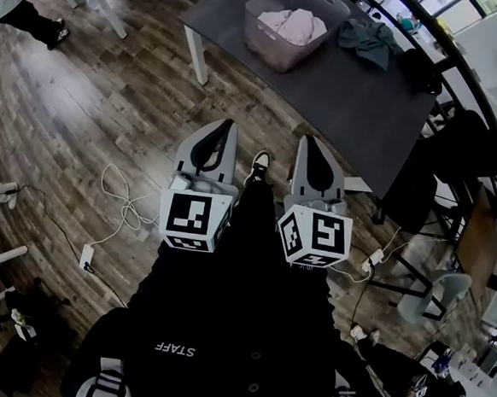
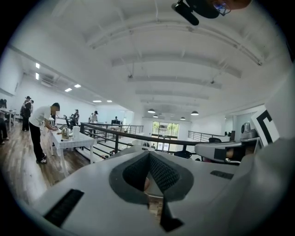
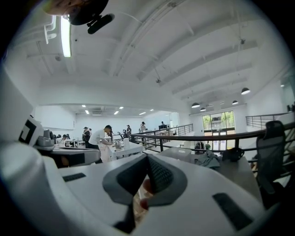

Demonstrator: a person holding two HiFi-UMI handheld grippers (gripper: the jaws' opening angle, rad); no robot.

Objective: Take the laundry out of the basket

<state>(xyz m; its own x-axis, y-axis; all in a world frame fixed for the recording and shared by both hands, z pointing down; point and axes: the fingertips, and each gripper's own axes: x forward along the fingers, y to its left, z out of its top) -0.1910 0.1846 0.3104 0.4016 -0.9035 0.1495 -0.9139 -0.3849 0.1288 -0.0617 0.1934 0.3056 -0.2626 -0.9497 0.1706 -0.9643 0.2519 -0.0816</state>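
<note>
Up at 12 to 2 o'clock in the head view: dark counter (image 1: 358, 108). On it, clear basket (image 1: 281, 59) with pink laundry (image 1: 292, 24) heaped inside, long axis seemingly 8 to 2 o'clock. Lies at 1 o'clock from left gripper (image 1: 227, 125), 12 o'clock from right gripper (image 1: 309, 141), well apart from both; right judged slightly nearer. Both pressed together, pinching nothing. Printed on the black shirt (image 1: 222, 320): "STAFF".

Dark table (image 1: 359, 104) on wooden floor (image 1: 93, 104)
</note>
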